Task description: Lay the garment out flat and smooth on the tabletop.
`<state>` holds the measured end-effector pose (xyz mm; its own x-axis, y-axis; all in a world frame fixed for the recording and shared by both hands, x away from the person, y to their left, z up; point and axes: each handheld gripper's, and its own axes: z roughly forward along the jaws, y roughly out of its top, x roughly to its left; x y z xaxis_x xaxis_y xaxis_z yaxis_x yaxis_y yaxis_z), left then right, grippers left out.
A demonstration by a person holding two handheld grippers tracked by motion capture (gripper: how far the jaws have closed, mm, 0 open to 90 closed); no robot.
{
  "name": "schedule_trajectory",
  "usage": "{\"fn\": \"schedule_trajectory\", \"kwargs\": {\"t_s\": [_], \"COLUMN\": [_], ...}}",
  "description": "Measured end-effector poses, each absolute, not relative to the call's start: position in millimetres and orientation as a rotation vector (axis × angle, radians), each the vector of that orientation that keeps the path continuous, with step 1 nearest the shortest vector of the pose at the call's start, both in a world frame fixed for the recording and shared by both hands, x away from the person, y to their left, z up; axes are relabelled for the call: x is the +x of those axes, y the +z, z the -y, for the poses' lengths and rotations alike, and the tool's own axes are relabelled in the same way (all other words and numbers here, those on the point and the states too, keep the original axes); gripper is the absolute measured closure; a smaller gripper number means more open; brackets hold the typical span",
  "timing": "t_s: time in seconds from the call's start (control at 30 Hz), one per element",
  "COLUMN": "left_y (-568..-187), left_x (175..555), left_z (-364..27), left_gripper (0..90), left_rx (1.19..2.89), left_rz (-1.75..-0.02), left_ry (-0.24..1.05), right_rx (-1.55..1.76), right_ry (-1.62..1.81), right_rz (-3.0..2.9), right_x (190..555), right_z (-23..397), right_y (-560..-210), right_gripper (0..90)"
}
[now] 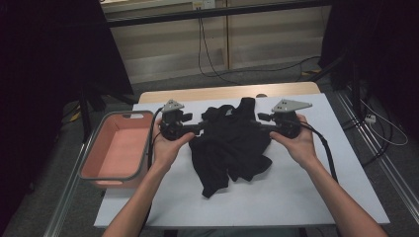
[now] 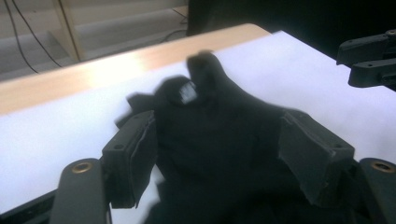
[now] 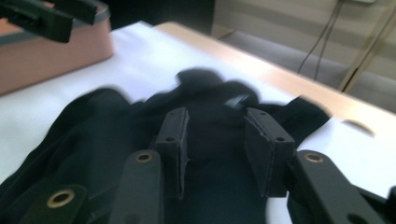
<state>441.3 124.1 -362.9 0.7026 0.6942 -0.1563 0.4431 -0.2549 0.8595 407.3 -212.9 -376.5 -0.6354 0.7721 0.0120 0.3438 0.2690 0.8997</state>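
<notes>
The crumpled black cloth garment (image 1: 230,143) lies in a heap in the middle of the white desk (image 1: 306,187), with the pink plastic basket with a grey rim (image 1: 116,150) just beside the desk's left edge. It looks like the job now is to take hold of the garment at its two top sides. To do this well, each tool should pinch just one layer of cloth near the edge, not a thick bunch, so the garment can spread flat. The left tool (image 2: 219,154) is spread wide with cloth between its pads, not pressing it. The right tool (image 3: 217,149) is also parted, with cloth in the gap, and not clenched on it. Both hands reach in from the sides, tools level and pointing at each other across the garment's top.
</notes>
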Motion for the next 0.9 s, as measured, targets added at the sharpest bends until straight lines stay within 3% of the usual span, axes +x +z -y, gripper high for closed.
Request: {"fn": "schedule_trajectory", "kwargs": {"t_s": [0.27,0.33,0.5,0.57,0.7,0.87,0.9], "left_y": [-381,-385,-408,-415,-422,-438,-438], "left_x": [398,385,352,345,338,332,333], "left_z": [-121,-122,-122,-118,-104,-90,-90], "left_gripper": [29.9,32.9,49.8,49.8,40.0,36.8,46.3], "left_rx": [2.028,2.053,2.146,2.189,2.249,2.357,2.363], "left_rz": [-0.798,-0.782,-0.712,-0.675,-0.588,-0.567,-0.589], "left_ry": [0.276,0.238,0.134,0.123,0.13,0.211,0.244], "right_rx": [0.948,0.92,0.838,0.825,0.849,0.901,0.908], "right_ry": [1.35,1.324,1.277,1.217,1.122,1.108,1.104], "right_rz": [-2.217,-2.265,-2.39,-2.402,-2.386,-2.336,-2.347], "right_x": [358,346,314,306,311,322,325], "right_z": [203,198,185,181,179,182,183], "right_y": [-402,-411,-426,-434,-444,-447,-448], "right_gripper": [69.7,73.9,83.4,79.8,52.9,44.7,46.3]}}
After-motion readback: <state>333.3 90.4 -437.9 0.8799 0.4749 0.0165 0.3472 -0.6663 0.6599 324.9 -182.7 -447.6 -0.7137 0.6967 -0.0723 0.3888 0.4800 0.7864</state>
